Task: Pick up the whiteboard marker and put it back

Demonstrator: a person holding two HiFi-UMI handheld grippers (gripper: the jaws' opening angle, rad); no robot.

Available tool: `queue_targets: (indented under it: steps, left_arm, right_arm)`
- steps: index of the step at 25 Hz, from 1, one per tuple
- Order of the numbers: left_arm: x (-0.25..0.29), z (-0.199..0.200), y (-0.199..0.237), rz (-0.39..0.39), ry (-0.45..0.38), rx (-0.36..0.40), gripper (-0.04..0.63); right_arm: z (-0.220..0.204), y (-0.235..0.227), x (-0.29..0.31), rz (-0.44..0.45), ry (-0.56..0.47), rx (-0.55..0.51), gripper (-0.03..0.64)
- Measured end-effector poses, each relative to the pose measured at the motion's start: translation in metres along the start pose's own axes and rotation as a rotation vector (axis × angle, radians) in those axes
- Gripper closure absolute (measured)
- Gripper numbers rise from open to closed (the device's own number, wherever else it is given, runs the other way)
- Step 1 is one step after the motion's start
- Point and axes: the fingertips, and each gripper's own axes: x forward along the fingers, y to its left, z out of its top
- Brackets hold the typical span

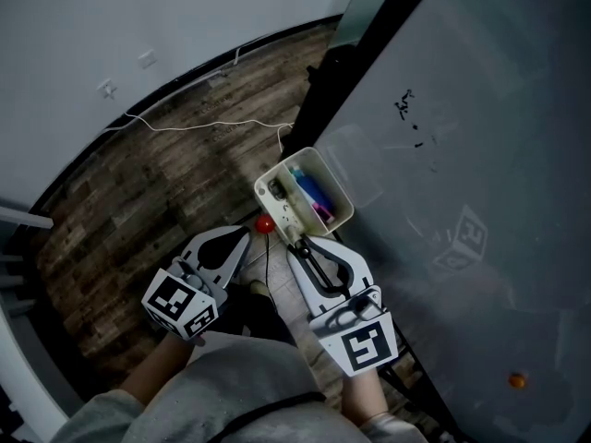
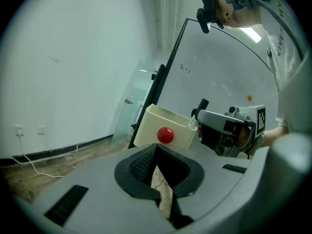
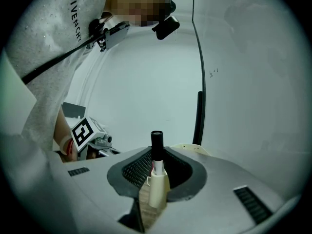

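Note:
A whiteboard marker [image 3: 157,152] with a black cap and white body stands upright between the jaws of my right gripper [image 3: 156,179], which is shut on it. In the head view that gripper [image 1: 301,245] has its tips at the near end of the cream marker tray [image 1: 340,192] on the whiteboard [image 1: 480,137]. Blue and pink markers [image 1: 310,192] lie in the tray. The left gripper view shows the held marker's cap [image 2: 202,105] poking up at the tray's right end. My left gripper [image 1: 244,236] is shut on nothing, just left of the tray, pointing at a red knob [image 2: 165,135].
The whiteboard's black frame [image 1: 323,90] runs down to a wooden floor [image 1: 166,192], where a white cable [image 1: 203,125] lies near the wall. An orange magnet [image 1: 517,379] sits low on the board. A few black marks [image 1: 406,109] are on the board.

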Motion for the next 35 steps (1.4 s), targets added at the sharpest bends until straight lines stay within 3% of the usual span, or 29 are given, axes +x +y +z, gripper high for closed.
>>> queue_targets:
  steps: [23,35]
  left_arm:
    - [-0.006,-0.006,-0.007,-0.008,0.003,-0.006,0.580]
    - [-0.009,-0.009,-0.015,-0.020,0.005,-0.003,0.580]
  right_arm:
    - [-0.010,0.003,-0.007,-0.023,0.019,0.021,0.525]
    - [-0.011,0.000,-0.015,-0.063,-0.009,0.084,0.525]
